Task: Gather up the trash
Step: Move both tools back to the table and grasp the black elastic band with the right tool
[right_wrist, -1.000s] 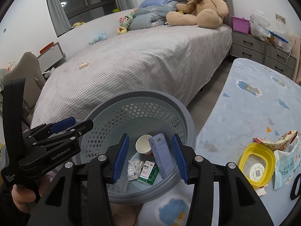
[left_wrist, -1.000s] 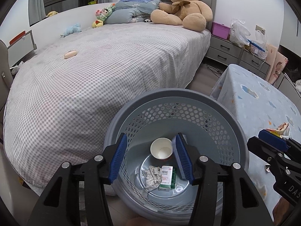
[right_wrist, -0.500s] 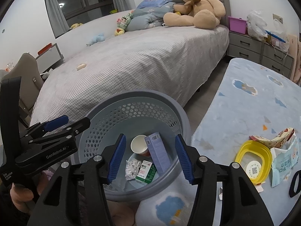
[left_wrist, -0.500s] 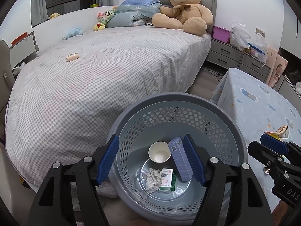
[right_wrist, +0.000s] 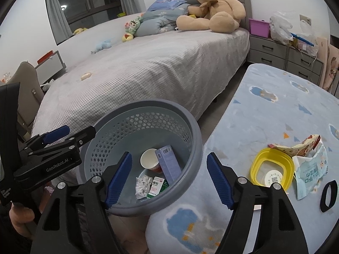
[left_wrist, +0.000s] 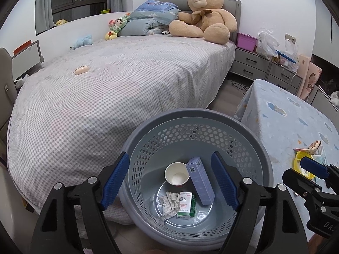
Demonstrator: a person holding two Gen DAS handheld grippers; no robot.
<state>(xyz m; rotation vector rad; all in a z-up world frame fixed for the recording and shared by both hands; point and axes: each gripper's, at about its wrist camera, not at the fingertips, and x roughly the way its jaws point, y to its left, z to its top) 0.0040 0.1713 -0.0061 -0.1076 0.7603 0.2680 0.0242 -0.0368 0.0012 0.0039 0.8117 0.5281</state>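
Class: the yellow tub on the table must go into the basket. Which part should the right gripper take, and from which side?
Probably the near rim of the yellow tub, from above. It sits open side up, too wide to span, so one finger goes inside the wall and one outside. The right gripper is open and empty.

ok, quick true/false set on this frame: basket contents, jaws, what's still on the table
1. The purple box lies inside the grey basket. True.
2. The paper cup stands on the table. False: it is in the basket, beside the purple box.
3. Both the left gripper and the right gripper have open jaws holding nothing. True; both have just been opening.
4. The table is free of trash. False: a yellow container and snack wrappers lie on it.
5. A green and white medicine box lies at the basket bottom next to a crumpled paper. True.
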